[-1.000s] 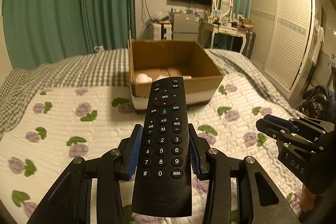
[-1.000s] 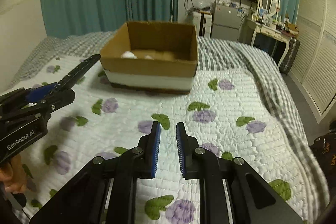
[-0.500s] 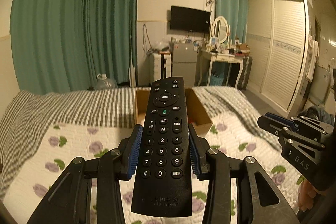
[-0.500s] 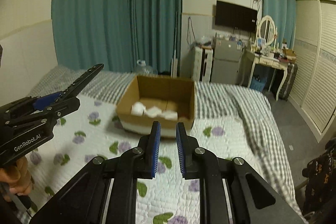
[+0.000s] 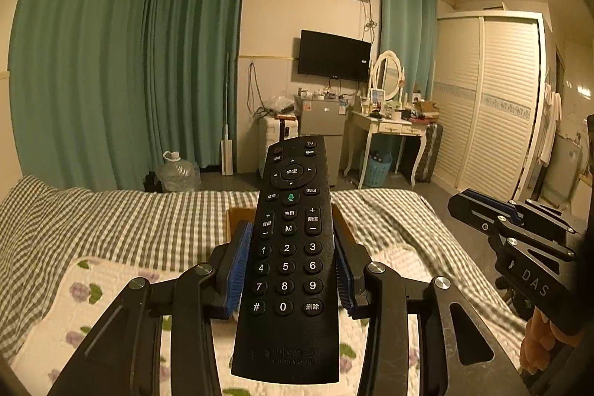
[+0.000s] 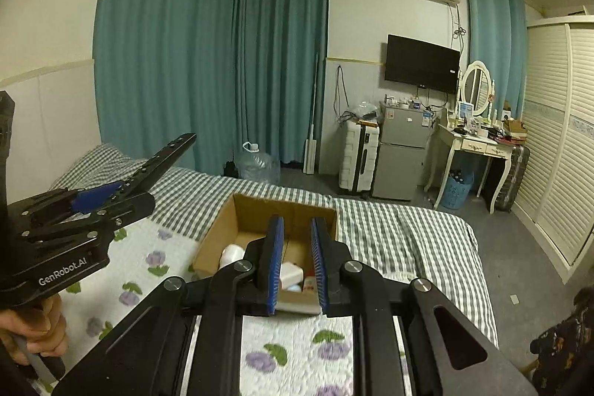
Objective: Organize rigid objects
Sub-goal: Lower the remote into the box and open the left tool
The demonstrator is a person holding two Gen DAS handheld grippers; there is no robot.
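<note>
My left gripper is shut on a black remote control, held lengthwise, raised above the bed. The remote hides most of the cardboard box behind it. In the right wrist view the box sits on the bed with white items inside. My right gripper is empty, its jaws a narrow gap apart, raised in front of the box. The left gripper also shows in the right wrist view at the left. The right gripper shows at the right edge of the left wrist view.
The bed has a floral quilt over a green checked sheet. Beyond the bed stand a water jug, a suitcase, a small fridge, a white dressing table and a wardrobe.
Both grippers have risen and tilted up; the room's far wall now fills the views. The box sits lower in both views. The remote stays clamped in the left gripper.
</note>
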